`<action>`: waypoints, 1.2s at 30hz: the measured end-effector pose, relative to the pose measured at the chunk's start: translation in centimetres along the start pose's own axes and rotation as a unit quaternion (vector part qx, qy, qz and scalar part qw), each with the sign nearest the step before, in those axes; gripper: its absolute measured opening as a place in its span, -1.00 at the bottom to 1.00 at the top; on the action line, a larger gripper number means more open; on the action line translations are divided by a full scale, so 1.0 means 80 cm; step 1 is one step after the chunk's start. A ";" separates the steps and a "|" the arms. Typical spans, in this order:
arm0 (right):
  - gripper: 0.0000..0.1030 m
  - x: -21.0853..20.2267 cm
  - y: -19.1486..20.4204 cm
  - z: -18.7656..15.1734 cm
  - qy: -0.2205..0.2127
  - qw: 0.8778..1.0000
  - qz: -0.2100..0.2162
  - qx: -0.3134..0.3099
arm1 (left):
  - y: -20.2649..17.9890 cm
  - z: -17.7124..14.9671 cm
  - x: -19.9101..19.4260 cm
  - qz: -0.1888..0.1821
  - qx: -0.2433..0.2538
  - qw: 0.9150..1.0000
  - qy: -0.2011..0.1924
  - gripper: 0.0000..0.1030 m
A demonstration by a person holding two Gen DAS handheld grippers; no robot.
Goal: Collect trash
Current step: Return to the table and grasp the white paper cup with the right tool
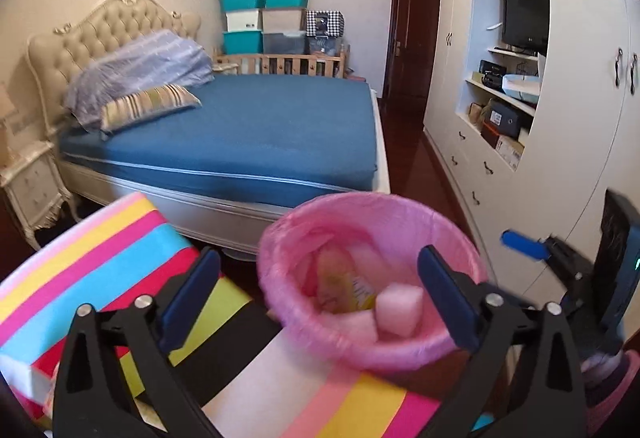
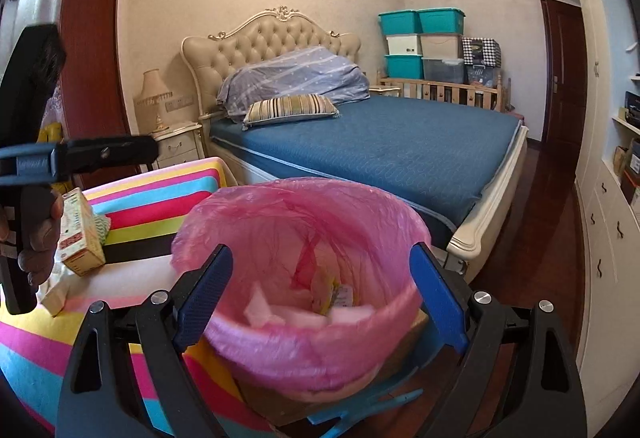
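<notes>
A bin with a pink liner [image 1: 360, 205] stands by the striped table [image 1: 100, 250]. In it lie a pale pink foam block [image 1: 400, 310] and a yellow wrapper [image 1: 340, 282]. My left gripper [image 1: 320, 298] hangs open over the bin's near rim, nothing between its pads. A blue finger [image 1: 520, 242] of the right gripper reaches in from the right. In the right wrist view my right gripper [image 2: 320, 302] is open above the same bin [image 2: 304, 189], empty. A small carton [image 2: 80, 234] and white paper [image 2: 56, 294] lie on the table [image 2: 160, 205], beside a hand [image 2: 40, 238] holding the left gripper.
A bed with a blue sheet [image 1: 260, 125] stands close behind the bin, with a cream nightstand [image 1: 28, 181] at its left. White wardrobes and shelves [image 1: 500, 141] line the right wall. Dark wood floor [image 2: 540, 258] runs between the bed and the wardrobes. Stacked storage boxes [image 2: 420, 41] stand at the back.
</notes>
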State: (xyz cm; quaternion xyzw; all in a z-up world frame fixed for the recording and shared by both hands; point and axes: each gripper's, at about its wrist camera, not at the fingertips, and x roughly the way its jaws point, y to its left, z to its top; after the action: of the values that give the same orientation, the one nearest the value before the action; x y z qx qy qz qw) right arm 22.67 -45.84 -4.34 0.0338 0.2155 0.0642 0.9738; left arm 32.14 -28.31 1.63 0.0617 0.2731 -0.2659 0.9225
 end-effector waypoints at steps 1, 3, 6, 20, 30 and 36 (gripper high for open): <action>0.65 -0.009 0.005 -0.003 0.000 1.000 0.003 0.003 | 0.000 -0.007 -0.012 0.009 0.003 1.000 -0.002 0.91; 0.65 -0.023 0.019 -0.011 0.000 1.000 0.003 0.003 | 0.002 -0.021 -0.032 0.021 0.007 1.000 -0.002 0.91; 0.65 -0.035 0.042 -0.023 0.007 1.000 0.001 -0.007 | 0.000 -0.047 -0.059 0.035 0.011 0.999 0.000 0.91; 0.65 -0.041 0.155 -0.070 0.056 0.997 0.038 -0.043 | 0.044 -0.179 -0.171 0.080 -0.035 0.996 0.002 0.91; 0.65 -0.035 0.217 -0.089 0.089 0.991 0.084 -0.055 | 0.083 -0.249 -0.265 0.144 -0.050 0.988 -0.008 0.91; 0.65 -0.029 0.263 -0.086 0.095 0.986 0.109 -0.081 | 0.103 -0.272 -0.305 0.180 -0.062 0.982 -0.015 0.91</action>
State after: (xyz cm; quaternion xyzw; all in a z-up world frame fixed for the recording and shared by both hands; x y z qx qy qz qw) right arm 15.32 -25.09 -7.65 -0.0285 0.2963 0.1904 0.9355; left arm 8.87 -4.51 -3.89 0.0482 0.2597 -0.0788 0.9613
